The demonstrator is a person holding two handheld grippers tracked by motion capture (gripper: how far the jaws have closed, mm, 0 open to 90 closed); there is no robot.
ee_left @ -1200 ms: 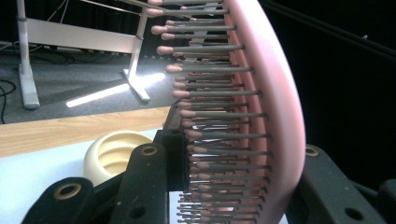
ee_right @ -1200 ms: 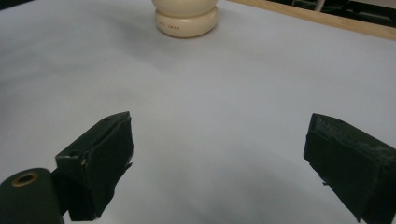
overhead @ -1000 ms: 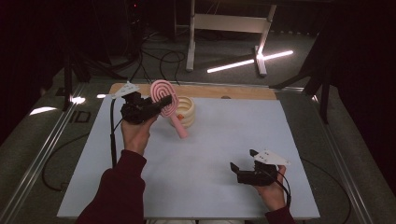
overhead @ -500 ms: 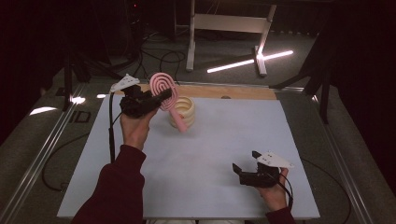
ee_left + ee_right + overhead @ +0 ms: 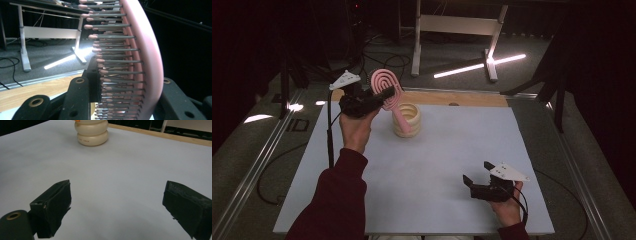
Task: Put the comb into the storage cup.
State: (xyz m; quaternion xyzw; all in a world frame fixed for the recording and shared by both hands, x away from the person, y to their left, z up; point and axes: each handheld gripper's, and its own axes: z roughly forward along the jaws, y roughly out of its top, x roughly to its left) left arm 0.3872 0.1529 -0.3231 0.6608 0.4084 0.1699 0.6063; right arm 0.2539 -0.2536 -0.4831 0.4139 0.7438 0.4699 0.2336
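Left hand-held gripper (image 5: 384, 95) pinches the pink hairbrush (image 5: 388, 90) by its head above the cream holder (image 5: 407, 120); right hand-held gripper (image 5: 476, 178) spread, idle; bristles may yield, letting the hairbrush slip.

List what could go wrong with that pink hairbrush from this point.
1. The left gripper pinches the pink hairbrush by its head, across the bristles; it could twist or slip.
2. Its handle hangs into the cream holder; lifting at a slant might tip the holder.
3. The right gripper rests open, apart from the holder, so nothing steadies it.
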